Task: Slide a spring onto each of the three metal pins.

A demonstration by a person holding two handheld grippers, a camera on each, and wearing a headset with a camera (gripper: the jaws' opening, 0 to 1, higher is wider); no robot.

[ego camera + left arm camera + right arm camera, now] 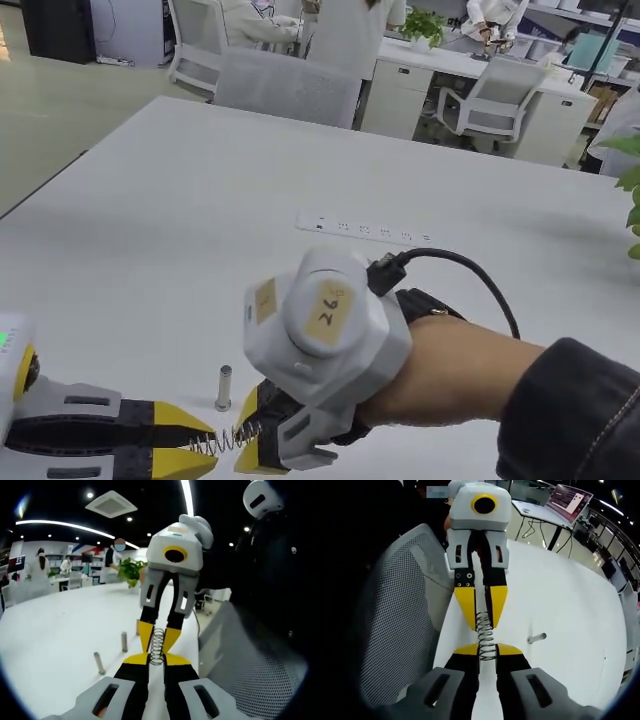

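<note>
The spring is a thin coil of bare grey wire with open, evenly spaced turns. It is slim and straight, and longer than it is wide. In the head view its long axis runs left to right, almost level and a little higher at the right end. It hangs over the near edge of the table, just nearer than a metal pin. I cannot tell if it touches the table.

Each end of the spring is held by one tool. The left gripper comes from the left, and its yellow pointed fingertips are pressed together on the left end. The right gripper faces it and clamps the right end in the same way. The bare middle of the coil spans the small gap between the two. In the right gripper view the spring runs straight ahead, from that gripper's own jaws to the opposite ones.

The metal pin is a short smooth cylinder of dull silver and stands upright. In the left gripper view a short pin and a second pin stand upright left of the jaws.

The grippers have black arms and white, rounded plastic bodies. A hand in a dark denim sleeve holds the right one, and a black cable curves out of it. The table is white, matt and plain. A white power strip lies flat, farther back.
</note>
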